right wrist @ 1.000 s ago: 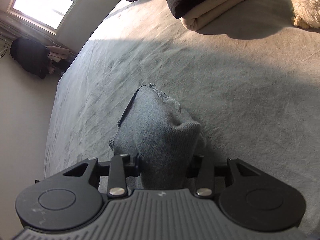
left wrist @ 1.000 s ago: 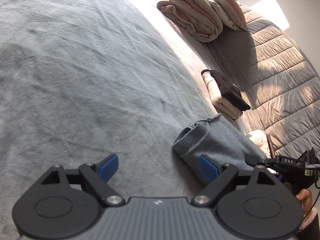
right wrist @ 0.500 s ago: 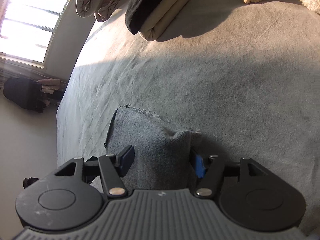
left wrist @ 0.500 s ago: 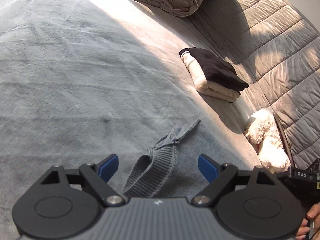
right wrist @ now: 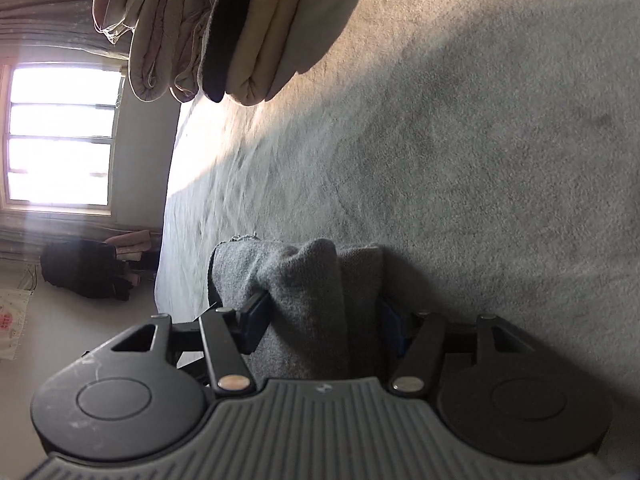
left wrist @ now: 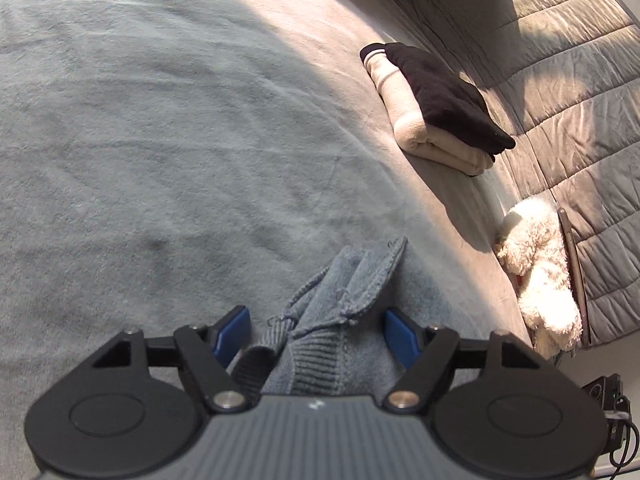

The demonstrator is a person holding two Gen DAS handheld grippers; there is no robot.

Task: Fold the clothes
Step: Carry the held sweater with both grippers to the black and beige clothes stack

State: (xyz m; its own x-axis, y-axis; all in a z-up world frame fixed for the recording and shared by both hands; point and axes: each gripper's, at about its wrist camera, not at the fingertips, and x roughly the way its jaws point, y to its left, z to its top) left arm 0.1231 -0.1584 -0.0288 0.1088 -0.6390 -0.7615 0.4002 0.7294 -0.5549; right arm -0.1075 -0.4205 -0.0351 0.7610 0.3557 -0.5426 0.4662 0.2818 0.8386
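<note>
Grey bed (left wrist: 160,160): sweater (left wrist: 340,320) btwn both closing grippers, left (left wrist: 316,330) apart, right (right wrist: 320,316) touching it.

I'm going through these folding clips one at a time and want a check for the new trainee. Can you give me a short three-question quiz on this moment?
1. True or false: in the folded stack on the bed, the black garment lies on top of the cream garment.
2. What lies against the quilted cover, on the near side of the stack? A) a white fluffy thing B) a pair of shoes C) an open book
3. Which wrist view shows the window?

Key:
1. True.
2. A.
3. The right wrist view.
</note>
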